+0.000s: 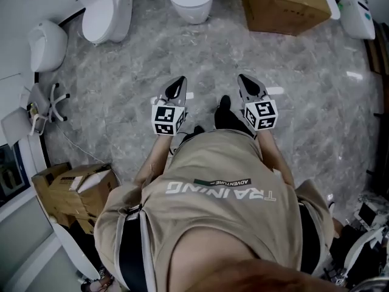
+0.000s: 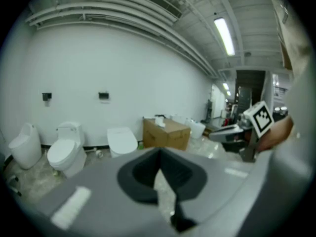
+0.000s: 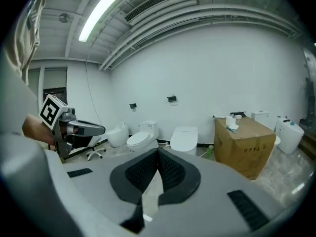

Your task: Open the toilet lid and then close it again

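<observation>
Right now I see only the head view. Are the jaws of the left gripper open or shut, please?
Observer: The left gripper is shut. Its own view shows the tips together, with nothing between them.
Operator: And the right one?
Observer: The right gripper is shut too, and empty.
Operator: What lies past the top edge of my picture?
Observer: A white wall with two small black fittings mounted on it.

White toilets (image 1: 106, 16), grey marbled floor (image 1: 200, 56), brown box (image 1: 282, 5)
</observation>
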`<state>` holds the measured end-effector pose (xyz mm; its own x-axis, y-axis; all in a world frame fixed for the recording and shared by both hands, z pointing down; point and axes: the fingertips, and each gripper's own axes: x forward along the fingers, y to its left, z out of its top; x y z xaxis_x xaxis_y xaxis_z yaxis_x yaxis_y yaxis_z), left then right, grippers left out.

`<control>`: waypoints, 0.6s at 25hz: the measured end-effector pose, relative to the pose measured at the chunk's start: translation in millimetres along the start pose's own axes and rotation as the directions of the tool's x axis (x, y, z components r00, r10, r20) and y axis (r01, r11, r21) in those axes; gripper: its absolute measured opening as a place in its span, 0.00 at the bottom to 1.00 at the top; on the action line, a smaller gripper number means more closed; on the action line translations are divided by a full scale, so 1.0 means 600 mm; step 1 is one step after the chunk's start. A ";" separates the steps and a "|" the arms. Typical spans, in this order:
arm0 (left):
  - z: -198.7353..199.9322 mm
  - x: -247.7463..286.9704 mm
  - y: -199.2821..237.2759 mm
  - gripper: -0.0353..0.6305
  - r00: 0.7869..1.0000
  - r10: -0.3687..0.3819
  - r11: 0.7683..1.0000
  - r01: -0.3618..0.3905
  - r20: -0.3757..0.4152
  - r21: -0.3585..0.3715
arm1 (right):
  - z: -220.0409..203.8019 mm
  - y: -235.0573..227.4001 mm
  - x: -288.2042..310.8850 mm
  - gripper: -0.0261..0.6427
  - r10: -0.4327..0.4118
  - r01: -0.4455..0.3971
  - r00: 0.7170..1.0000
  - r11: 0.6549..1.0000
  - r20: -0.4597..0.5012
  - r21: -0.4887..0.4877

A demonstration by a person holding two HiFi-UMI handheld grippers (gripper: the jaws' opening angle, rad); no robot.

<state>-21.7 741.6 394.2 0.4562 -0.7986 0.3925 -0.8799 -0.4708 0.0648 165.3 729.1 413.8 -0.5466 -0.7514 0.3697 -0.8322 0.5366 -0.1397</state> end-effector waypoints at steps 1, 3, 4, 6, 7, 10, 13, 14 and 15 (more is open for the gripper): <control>0.016 0.018 0.003 0.06 1.000 0.009 1.000 -0.009 0.006 -0.017 | 0.013 -0.020 0.017 0.05 0.016 -0.016 1.000 1.000 0.004 -0.009; 0.044 0.061 0.009 0.06 0.999 0.031 0.999 -0.030 0.016 -0.036 | 0.040 -0.064 0.052 0.05 0.043 -0.043 0.999 0.999 0.012 -0.032; 0.053 0.081 0.014 0.06 0.999 0.046 0.998 -0.045 0.014 -0.035 | 0.050 -0.082 0.069 0.05 0.055 -0.054 0.998 0.998 0.015 -0.039; 0.069 0.109 0.022 0.06 0.998 0.069 0.997 -0.068 0.005 -0.040 | 0.063 -0.106 0.096 0.05 0.081 -0.080 0.997 0.996 0.016 -0.038; 0.079 0.121 0.023 0.06 0.997 0.077 0.996 -0.077 0.006 -0.044 | 0.069 -0.116 0.107 0.05 0.096 -0.095 0.995 0.995 0.013 -0.041; 0.107 0.155 0.035 0.06 0.994 0.110 0.992 -0.109 0.021 -0.067 | 0.084 -0.141 0.144 0.05 0.139 -0.139 0.990 0.988 -0.008 -0.069; 0.109 0.172 0.050 0.06 0.992 0.124 0.981 -0.120 0.014 -0.152 | 0.080 -0.152 0.174 0.05 0.170 -0.172 0.985 0.983 -0.040 -0.061; 0.106 0.174 0.055 0.06 0.991 0.131 0.978 -0.128 0.004 -0.165 | 0.076 -0.153 0.179 0.05 0.181 -0.183 0.982 0.982 -0.050 -0.047; 0.104 0.175 0.063 0.06 0.990 0.142 0.975 -0.141 -0.007 -0.171 | 0.072 -0.154 0.185 0.05 0.191 -0.193 0.980 0.981 -0.060 -0.032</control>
<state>1.1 616.4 380.8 0.3260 -0.8547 0.4040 -0.9450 -0.2826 0.1647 177.4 579.7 428.0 -0.6886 -0.6110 0.3905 -0.7079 0.6833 -0.1791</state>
